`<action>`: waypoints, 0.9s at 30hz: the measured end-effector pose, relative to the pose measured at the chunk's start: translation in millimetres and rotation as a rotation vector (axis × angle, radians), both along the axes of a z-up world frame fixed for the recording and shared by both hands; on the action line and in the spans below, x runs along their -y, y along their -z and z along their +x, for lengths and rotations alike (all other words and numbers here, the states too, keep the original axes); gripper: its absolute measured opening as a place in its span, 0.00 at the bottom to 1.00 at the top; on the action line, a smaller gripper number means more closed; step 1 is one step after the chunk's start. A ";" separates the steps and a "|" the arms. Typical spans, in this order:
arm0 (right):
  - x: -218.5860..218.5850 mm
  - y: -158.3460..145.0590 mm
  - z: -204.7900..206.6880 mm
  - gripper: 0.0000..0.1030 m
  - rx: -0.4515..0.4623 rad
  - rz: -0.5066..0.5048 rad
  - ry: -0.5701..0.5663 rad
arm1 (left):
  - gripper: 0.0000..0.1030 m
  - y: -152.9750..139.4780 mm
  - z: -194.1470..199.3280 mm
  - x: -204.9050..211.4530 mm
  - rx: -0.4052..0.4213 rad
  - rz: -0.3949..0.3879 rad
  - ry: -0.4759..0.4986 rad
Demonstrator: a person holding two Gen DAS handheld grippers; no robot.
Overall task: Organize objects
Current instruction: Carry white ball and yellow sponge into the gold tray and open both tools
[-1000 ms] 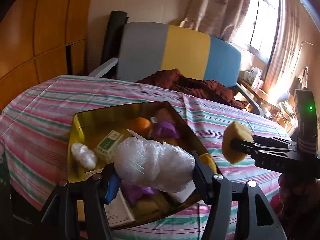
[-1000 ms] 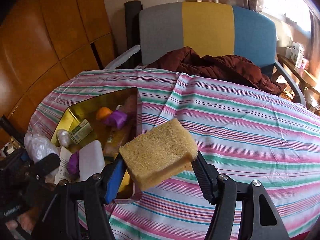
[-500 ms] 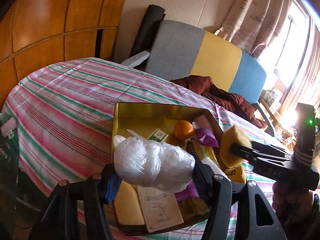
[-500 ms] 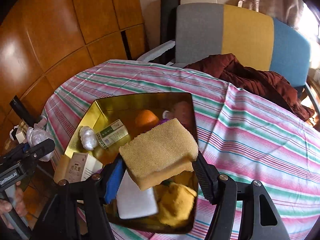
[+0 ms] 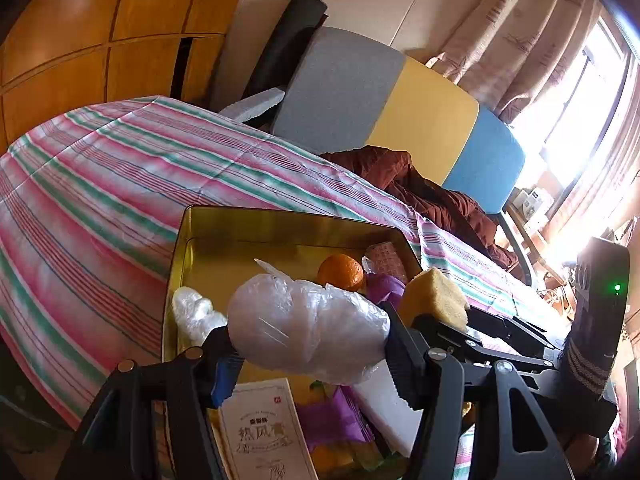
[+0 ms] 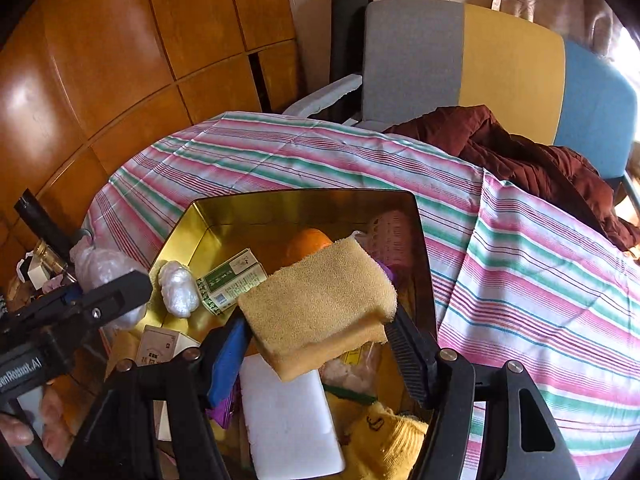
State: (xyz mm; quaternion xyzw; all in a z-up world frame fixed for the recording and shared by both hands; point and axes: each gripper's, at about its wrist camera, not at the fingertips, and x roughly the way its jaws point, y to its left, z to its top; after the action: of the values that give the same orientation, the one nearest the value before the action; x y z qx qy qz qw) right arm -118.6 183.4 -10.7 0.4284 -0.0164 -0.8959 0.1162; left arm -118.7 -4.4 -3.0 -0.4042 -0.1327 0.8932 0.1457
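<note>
My left gripper (image 5: 308,344) pinches a clear plastic bundle (image 5: 308,336) above the gold tin (image 5: 280,220) below it. My right gripper (image 6: 320,324) clamps a yellow sponge (image 6: 320,300) over the same tin, probably just clear of the orange (image 6: 306,240) behind.

Two grippers, the left one (image 5: 308,356) and the right one (image 6: 320,344), are showing. One gold tin (image 6: 256,200) is sitting on one striped cloth (image 6: 520,264). Two clear plastic bundles are showing: one big (image 5: 308,332), one small (image 6: 178,288). One sponge (image 6: 320,300) is showing, with one orange (image 5: 341,272), one green box (image 6: 232,280), one white block (image 6: 288,420) and one yellow sock (image 6: 384,440). One chair (image 6: 500,60) is standing behind, with one dark red coat (image 6: 520,152) lying on it.
</note>
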 end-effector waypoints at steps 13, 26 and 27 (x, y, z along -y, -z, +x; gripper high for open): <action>6.8 14.1 -22.1 0.78 0.017 0.018 -0.002 | 0.75 34.7 -22.7 5.2 0.150 0.123 -0.028; 3.6 19.1 -9.3 0.93 0.024 -0.027 -0.001 | 0.78 24.5 1.8 13.6 0.093 0.001 -0.075; 3.4 19.0 -8.0 0.94 0.024 -0.028 0.000 | 0.78 23.1 5.3 14.0 0.084 -0.023 -0.083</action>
State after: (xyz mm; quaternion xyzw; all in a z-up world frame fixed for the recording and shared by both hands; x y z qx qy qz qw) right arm -126.5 180.0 -29.7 0.4373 -0.0303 -0.8905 0.1218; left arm -113.4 -18.3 -26.1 -0.4373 -0.1452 0.8821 0.0981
